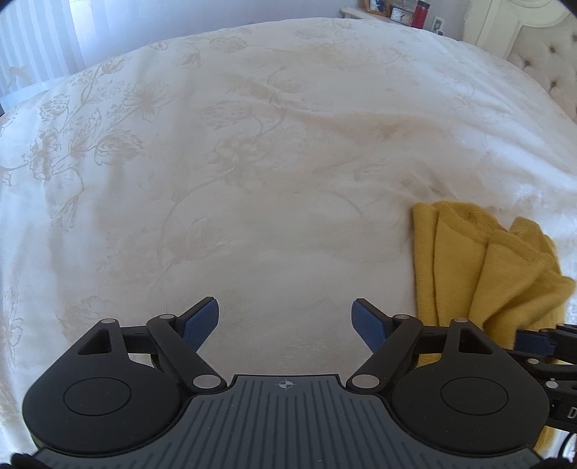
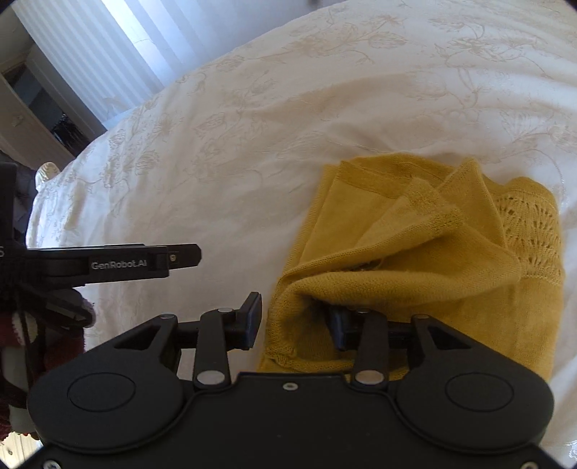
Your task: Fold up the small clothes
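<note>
A mustard-yellow knitted garment [image 2: 425,259] lies bunched in loose folds on the white floral bedspread [image 2: 223,151]. It also shows at the right of the left wrist view [image 1: 479,267]. My right gripper [image 2: 295,321] is open, its jaws partly apart around the garment's near left edge. Its right finger is tucked under a fold and its left finger [image 2: 252,317] stands outside the cloth. My left gripper [image 1: 285,324] is wide open and empty over bare bedspread [image 1: 252,162], just left of the garment.
A headboard [image 1: 541,54] and a shelf with a clock and a red bottle [image 1: 420,12] stand at the far right. A window with striped curtains [image 2: 108,50] is beyond the bed's far side. The left gripper's body [image 2: 119,261] shows in the right wrist view.
</note>
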Available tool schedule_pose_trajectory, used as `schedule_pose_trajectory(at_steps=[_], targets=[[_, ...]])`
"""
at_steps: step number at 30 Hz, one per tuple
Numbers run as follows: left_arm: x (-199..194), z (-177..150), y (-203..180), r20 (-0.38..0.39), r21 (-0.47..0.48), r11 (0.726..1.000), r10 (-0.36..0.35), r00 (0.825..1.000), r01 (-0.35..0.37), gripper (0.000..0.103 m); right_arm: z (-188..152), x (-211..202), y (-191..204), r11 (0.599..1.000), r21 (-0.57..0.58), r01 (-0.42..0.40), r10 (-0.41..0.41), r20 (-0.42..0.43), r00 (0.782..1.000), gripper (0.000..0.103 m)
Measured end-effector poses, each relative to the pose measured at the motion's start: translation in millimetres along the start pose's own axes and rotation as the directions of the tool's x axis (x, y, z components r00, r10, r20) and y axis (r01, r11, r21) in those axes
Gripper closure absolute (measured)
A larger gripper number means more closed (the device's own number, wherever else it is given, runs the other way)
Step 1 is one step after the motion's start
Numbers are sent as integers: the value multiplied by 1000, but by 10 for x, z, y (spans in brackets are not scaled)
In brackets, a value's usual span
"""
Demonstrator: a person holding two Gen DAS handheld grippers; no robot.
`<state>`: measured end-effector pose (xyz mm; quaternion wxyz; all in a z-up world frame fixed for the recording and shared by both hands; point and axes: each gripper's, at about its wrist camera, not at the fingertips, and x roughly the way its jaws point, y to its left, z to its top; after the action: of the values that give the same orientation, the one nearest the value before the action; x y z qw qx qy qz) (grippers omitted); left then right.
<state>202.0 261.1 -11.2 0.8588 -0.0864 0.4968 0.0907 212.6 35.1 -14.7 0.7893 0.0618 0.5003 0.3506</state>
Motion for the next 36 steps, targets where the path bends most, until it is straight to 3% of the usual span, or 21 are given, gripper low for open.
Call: schedule_pose_trajectory(at_steps=[4,8,20,27,33,36], targets=[[-28,-4,-56,-1,7,1000,-10,1000,10,22,1,-178,16,995,-20,-103,104,41,994,53],[-51,-33,-123,-2,32,999,-14,1000,14,22,15,-291,27,990,-39,-135,138,71,988,53],[-222,-110,-388,10,80,993,-88,996,87,22,-22,-619,-574,990,115,-81,64,145,987,53],[-205,-187,-662,3,149,983,-109,994,107,22,-431,-514,-557,991,56,-123,122,25,992,53],[-164,-280,-792,-6,182,975,-129,992,127,22,-852,-344,-317,979,-54,-199,189,-145,971,53],[-135,-329,-821,-6,191,973,-128,992,127,22,-860,-463,-295,968,-108,-226,210,-142,967,53]])
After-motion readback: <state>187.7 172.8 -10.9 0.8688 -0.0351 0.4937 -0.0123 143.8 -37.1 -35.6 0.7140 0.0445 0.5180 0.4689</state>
